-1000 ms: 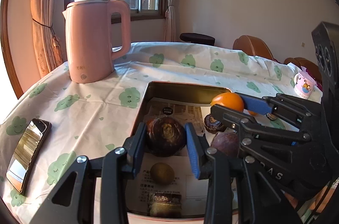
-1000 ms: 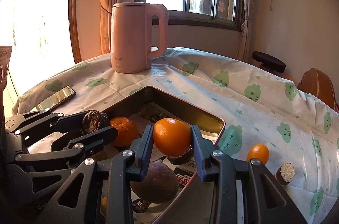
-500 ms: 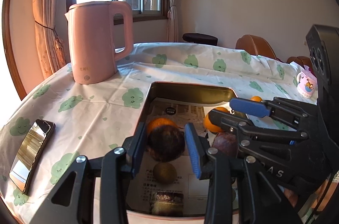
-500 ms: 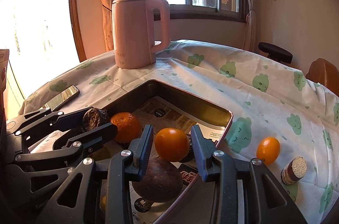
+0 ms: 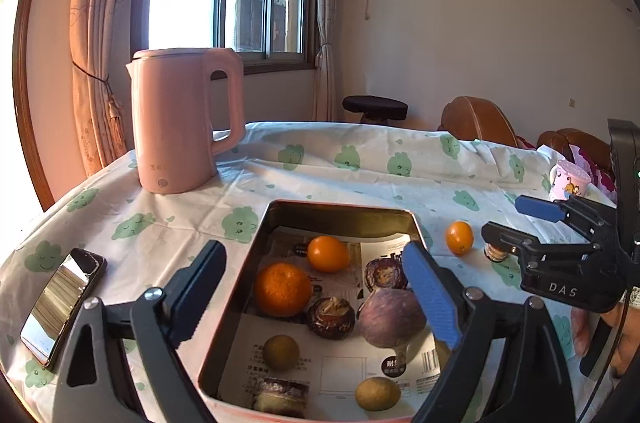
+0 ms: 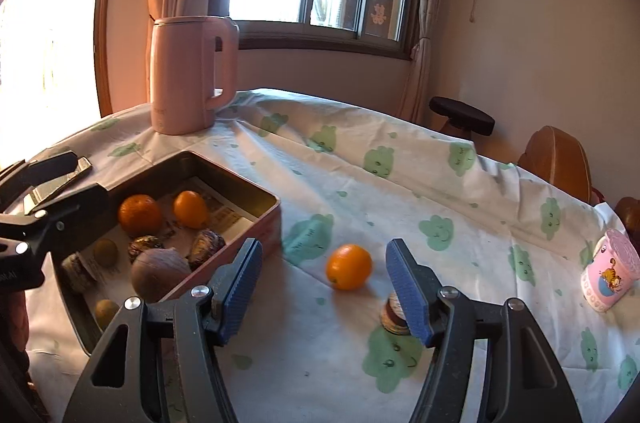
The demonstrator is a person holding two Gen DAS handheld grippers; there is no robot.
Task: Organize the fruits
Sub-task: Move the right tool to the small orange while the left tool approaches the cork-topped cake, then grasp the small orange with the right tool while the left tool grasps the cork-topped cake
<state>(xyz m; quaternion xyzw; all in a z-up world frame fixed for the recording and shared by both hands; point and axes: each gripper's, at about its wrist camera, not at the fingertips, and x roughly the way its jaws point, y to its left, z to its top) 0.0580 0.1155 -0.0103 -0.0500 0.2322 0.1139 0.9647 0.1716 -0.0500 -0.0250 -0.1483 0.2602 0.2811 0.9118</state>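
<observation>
Fingers opening, empty; pink kettle behind tray

The clearest lettering is "DAS", in pale capitals on the black body of the right gripper, seen from the left wrist camera. The printed paper lining the tin tray carries blocks of Chinese-looking text, a dark round label and a barcode near its lower right corner, but the characters are too small and blurred to read. The pink kettle bears a short faint mark low on its side, possibly a brand name, which cannot be made out. The pink cup shows a cartoon picture with no readable words.
</observation>
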